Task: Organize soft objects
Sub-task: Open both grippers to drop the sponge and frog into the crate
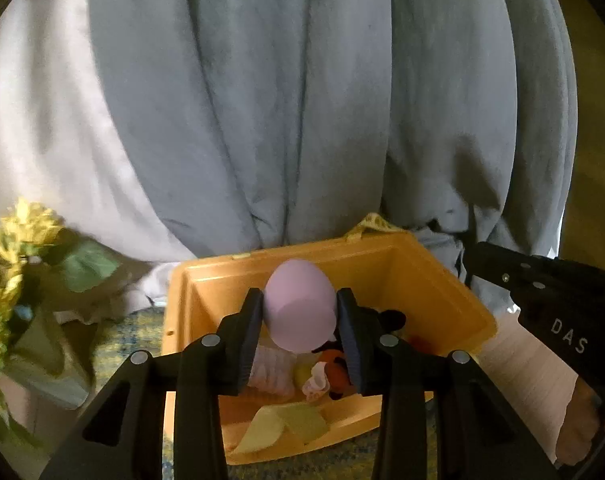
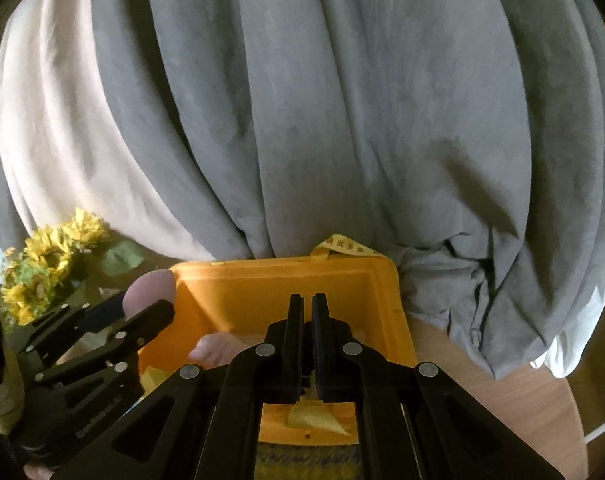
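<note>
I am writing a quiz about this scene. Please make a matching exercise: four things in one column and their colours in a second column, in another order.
Things:
1. egg-shaped sponge between the left gripper's fingers
2. storage box
3. curtain behind the box
4. artificial sunflowers

Colours:
a. grey-blue
b. yellow petals, green leaves
c. lilac
d. orange

Pairs: 1-c, 2-d, 3-a, 4-b
</note>
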`<state>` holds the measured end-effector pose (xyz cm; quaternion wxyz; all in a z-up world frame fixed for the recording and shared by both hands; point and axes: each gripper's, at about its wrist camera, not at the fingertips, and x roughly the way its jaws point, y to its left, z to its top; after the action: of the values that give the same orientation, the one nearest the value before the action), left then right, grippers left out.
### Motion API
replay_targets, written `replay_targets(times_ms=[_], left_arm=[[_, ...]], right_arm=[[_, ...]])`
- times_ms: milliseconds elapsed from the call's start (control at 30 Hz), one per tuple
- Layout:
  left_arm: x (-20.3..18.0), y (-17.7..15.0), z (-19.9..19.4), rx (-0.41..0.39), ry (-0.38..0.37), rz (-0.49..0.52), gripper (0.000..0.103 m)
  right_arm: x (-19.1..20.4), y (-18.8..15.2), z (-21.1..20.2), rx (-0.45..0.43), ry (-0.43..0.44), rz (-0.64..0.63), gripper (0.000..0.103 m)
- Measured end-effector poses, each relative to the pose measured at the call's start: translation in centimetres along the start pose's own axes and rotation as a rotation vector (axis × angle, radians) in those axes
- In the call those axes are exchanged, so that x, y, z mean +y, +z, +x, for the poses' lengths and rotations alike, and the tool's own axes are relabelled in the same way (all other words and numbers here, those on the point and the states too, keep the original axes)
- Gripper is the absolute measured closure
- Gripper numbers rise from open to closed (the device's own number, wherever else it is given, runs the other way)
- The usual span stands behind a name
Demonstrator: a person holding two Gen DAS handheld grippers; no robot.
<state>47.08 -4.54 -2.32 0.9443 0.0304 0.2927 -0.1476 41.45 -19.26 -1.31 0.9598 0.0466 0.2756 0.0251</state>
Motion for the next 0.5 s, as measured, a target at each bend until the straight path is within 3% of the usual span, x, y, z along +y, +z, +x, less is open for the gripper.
replay_targets(times_ms=[33, 267, 367, 400, 500], left_arm=[[0.0, 0.0, 0.5, 0.013, 0.001, 0.004, 0.052], [-0.2, 0.0, 0.7, 0.010, 0.038, 0.015, 0.025], [-0.4, -0.1, 0.1, -0.005, 0.070, 0.031, 0.014], [-0.4, -0.2, -0.3, -0.013, 0.080, 0.035, 0.012], [-0.4, -0.5, -1.6, -0.036, 0.107, 0.038, 0.005]], right_arm=[[-0.1, 0.0, 0.4, 0.008, -0.004, 0.000, 0.098], [-0.8, -0.2, 1.7, 0.046, -0.025, 0.019, 0.096], [-1.3, -0.4, 1.8, 0.062, -0.028, 0.036, 0.083], [-1.4, -0.4, 1.7, 0.064, -0.032, 0.041, 0.072], [-1.4, -0.6, 1.0, 0.048, -0.047, 0.038, 0.063]])
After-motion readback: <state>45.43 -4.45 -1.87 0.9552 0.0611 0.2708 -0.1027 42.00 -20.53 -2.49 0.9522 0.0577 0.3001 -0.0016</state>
